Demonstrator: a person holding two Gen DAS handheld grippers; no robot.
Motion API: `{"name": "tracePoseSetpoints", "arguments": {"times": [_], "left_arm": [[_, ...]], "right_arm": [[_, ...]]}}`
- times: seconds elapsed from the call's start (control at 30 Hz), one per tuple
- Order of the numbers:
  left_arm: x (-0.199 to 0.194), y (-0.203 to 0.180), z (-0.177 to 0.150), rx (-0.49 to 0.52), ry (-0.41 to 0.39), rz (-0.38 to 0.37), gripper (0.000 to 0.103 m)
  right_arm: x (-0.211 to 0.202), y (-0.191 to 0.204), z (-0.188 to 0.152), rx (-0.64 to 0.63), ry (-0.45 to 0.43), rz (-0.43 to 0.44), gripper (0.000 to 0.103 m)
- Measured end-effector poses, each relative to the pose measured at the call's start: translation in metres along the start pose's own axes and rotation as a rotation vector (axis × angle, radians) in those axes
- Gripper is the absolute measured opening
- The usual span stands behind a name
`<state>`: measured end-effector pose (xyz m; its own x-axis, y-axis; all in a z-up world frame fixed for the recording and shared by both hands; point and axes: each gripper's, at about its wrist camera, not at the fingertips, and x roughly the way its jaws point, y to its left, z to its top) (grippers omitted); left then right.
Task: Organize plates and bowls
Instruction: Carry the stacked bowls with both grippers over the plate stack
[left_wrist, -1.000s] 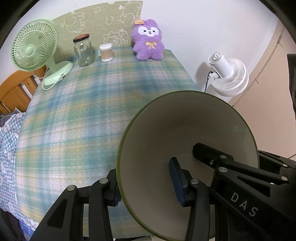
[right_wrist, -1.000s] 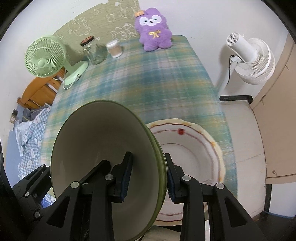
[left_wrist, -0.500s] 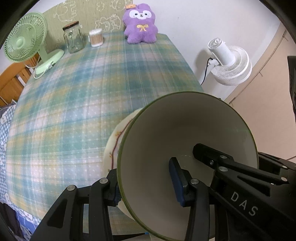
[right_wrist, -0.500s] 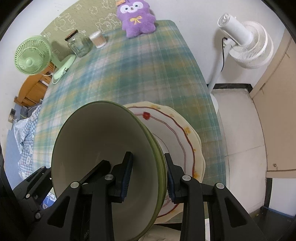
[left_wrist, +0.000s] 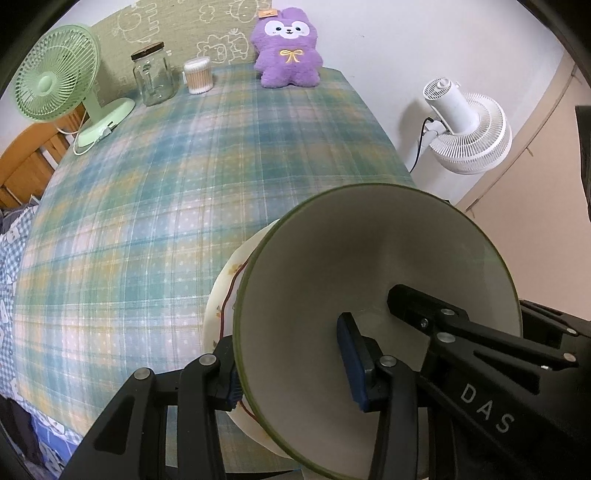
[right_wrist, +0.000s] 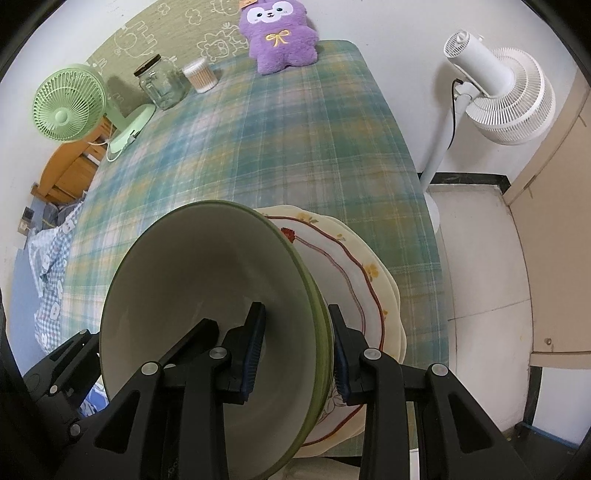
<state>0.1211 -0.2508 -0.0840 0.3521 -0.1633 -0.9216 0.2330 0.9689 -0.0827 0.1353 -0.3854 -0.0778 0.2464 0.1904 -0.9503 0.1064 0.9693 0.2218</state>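
A cream bowl with a green rim (left_wrist: 369, 258) (right_wrist: 192, 288) hangs tilted over a stack of cream plates with red lines and flowers (left_wrist: 225, 291) (right_wrist: 354, 280) near the table's front right corner. My left gripper (left_wrist: 291, 373) is shut on the bowl's wall, one pad inside and one outside. My right gripper (right_wrist: 297, 350) is shut on the opposite side of the same bowl. The right gripper's fingers (left_wrist: 443, 332) show inside the bowl in the left wrist view. Whether the bowl touches the plates is hidden.
The plaid tablecloth (left_wrist: 147, 221) covers the table. At the far end stand a green desk fan (left_wrist: 55, 81), a glass jar (left_wrist: 153, 79), a tub of cotton swabs (left_wrist: 198, 75) and a purple plush (left_wrist: 286, 51). A white floor fan (left_wrist: 465, 133) stands off the right edge.
Both grippers came down and across with the bowl, bringing it over the plates, which now show under its rim in the left wrist view. Little has shifted in the last half second.
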Motion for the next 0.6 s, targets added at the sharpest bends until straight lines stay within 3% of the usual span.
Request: {"name": "tracePoseSetpoints", "arguments": {"times": [0.17, 0.27, 0.43, 0.6], "left_arm": [[-0.002, 0.001, -0.004, 0.003, -0.008, -0.002, 0.047], [-0.002, 0.002, -0.004, 0.002, -0.009, 0.004, 0.057], [-0.008, 0.003, -0.008, -0.007, -0.033, 0.037, 0.082], [-0.011, 0.003, -0.009, -0.003, -0.035, 0.068, 0.086]], "right_arm": [[-0.002, 0.002, -0.004, -0.015, -0.016, -0.004, 0.037], [-0.003, 0.004, -0.005, -0.026, -0.024, -0.026, 0.039], [-0.007, 0.003, -0.005, -0.026, -0.040, -0.110, 0.068], [-0.012, 0.004, -0.007, -0.035, -0.055, -0.131, 0.072]]}}
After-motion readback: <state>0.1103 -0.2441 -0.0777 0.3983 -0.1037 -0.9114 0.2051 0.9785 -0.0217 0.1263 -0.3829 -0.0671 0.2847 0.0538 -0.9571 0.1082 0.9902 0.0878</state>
